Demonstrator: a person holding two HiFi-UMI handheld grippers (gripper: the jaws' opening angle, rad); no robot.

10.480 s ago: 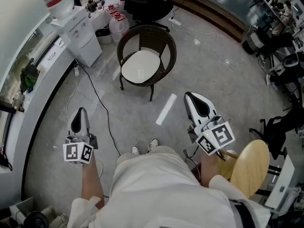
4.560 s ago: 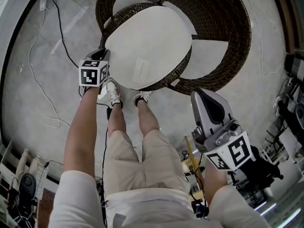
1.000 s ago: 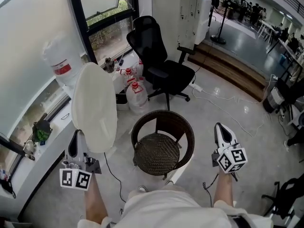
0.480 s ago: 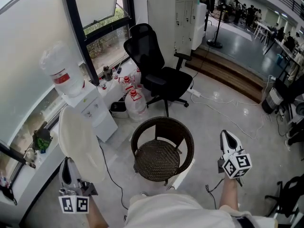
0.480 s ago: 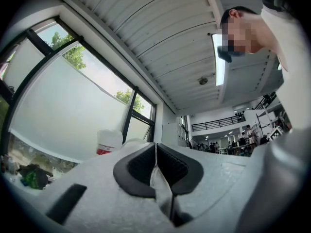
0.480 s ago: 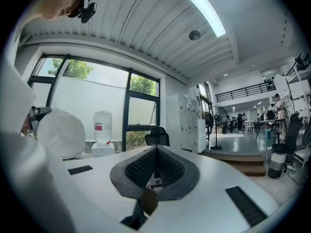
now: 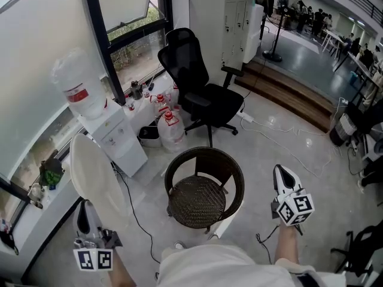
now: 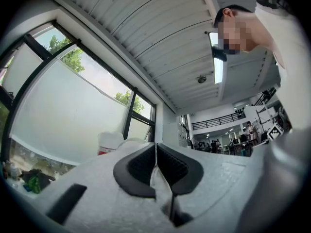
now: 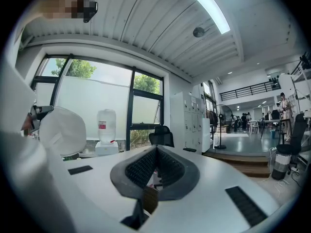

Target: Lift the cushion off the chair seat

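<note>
Jaws of the left gripper (image 7: 84, 211) pinch the lower edge of the white cushion (image 7: 94, 175) at lower left, apart from the centre chair (image 7: 203, 197). The right gripper (image 7: 281, 173) has its jaws pressed together, empty.

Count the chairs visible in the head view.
2: the wicker chair in the middle, its cushion held up at left, and the black office chair behind it. Others may stand in the far background, too small to tell.
</note>
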